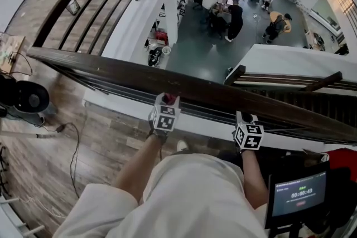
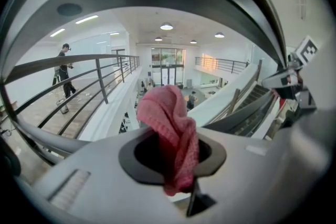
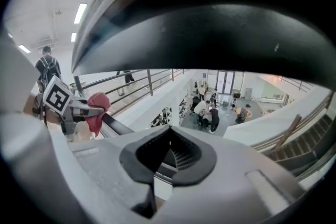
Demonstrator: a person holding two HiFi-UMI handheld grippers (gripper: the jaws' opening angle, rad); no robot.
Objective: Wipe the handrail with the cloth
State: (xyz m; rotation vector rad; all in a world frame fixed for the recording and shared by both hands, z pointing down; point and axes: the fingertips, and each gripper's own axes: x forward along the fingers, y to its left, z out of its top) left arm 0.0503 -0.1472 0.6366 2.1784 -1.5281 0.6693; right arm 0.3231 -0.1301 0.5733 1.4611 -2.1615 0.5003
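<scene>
At the near edge of the dark wooden handrail, left hand-held gripper clamps the pink cloth. Right hand-held gripper is beside it, jaws together, empty. Wipe seemingly just starting; next needs cloth pressed onto rail top, slid along.

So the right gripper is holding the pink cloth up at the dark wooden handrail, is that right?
Not quite: the left gripper holds the pink cloth at the dark wooden handrail. The left gripper view shows it pinched between those jaws; the right gripper has nothing between its jaws.
</scene>
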